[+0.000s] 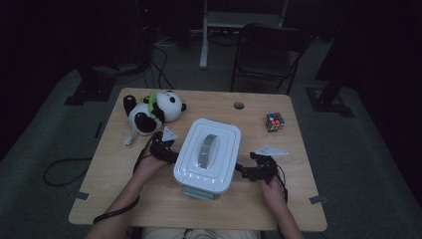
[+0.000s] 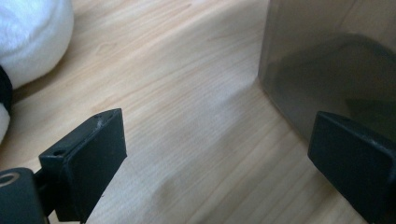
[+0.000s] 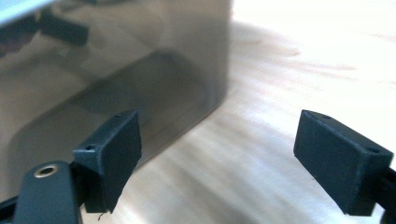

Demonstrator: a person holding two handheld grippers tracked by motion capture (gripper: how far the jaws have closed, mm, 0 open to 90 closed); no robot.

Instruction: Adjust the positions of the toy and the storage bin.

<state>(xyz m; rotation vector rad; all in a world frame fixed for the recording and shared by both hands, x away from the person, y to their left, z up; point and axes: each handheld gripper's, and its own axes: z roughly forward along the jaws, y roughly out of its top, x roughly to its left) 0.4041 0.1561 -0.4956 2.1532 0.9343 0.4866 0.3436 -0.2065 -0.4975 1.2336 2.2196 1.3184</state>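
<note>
Closest to the camera were the person's forearms, coming in over the near edge of the surface (image 1: 114, 199), one gripper on each side of the bin (image 1: 207, 155). The bin sat about mid-surface, a bit toward the near edge, white lid on, smoky see-through walls.

The left gripper (image 1: 171, 151) sat just beside the bin's left wall, its fingers (image 2: 88, 161) spread wide with nothing between them, just bare wood. The right gripper (image 1: 243, 172) was the same story at the right wall: fingers (image 3: 112, 154) wide apart, holding nothing, the wall just off one of them.

My read: this was the lining-up stage, both grippers flanking the bin and no grip on it. Next move probably called for pressing in from both sides evenly, or catching the lid rim, without tipping it.

Otherwise the surface was light wood with a cable hole near the far edge. A panda (image 1: 152, 112) lay at the far left corner, a cube (image 1: 274, 121) toward the far right. The room was dim, with a chair (image 1: 268, 50) and grey carpet beyond.
</note>
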